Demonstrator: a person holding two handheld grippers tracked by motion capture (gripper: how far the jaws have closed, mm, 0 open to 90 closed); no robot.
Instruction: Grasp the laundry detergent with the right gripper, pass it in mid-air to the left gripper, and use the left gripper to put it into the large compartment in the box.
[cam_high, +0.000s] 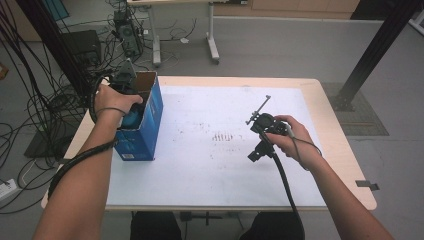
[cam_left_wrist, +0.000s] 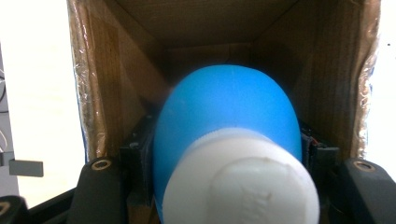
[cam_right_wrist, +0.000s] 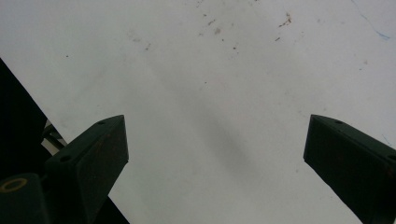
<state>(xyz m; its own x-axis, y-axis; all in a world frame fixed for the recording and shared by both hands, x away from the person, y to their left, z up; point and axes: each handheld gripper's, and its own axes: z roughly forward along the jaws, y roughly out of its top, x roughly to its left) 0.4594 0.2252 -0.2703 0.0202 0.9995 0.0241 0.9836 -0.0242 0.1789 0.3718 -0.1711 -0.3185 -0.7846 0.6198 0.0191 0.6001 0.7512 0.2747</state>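
One bottle (cam_left_wrist: 227, 135) in play, blue body with a white screw cap (cam_left_wrist: 247, 186), hard smooth plastic by the look. Likely light, stiff enough not to crush, but the rounded body is slick, so it could twist or slide in a pinch. Best hold is judged to be across the widest part of the body, not the cap, which might turn.

At 9 o'clock on the bench (cam_high: 210, 165) stands an open cardboard box (cam_high: 145, 125), blue outside, brown inside. The left gripper (cam_high: 131, 107) reaches into its mouth from the top. In the left gripper view the bottle sits squarely between the two fingers (cam_left_wrist: 140, 158), cap toward the camera, base pointing down into the box; the fingers are clamped on its sides at the widest part. The bottle is partly inside the box, and the frames do not show whether its base touches the box floor.

At 3 o'clock the right gripper (cam_high: 257, 137) hangs over bare white bench, well apart from the box. Its fingers (cam_right_wrist: 93, 149) stand wide apart with nothing between them.
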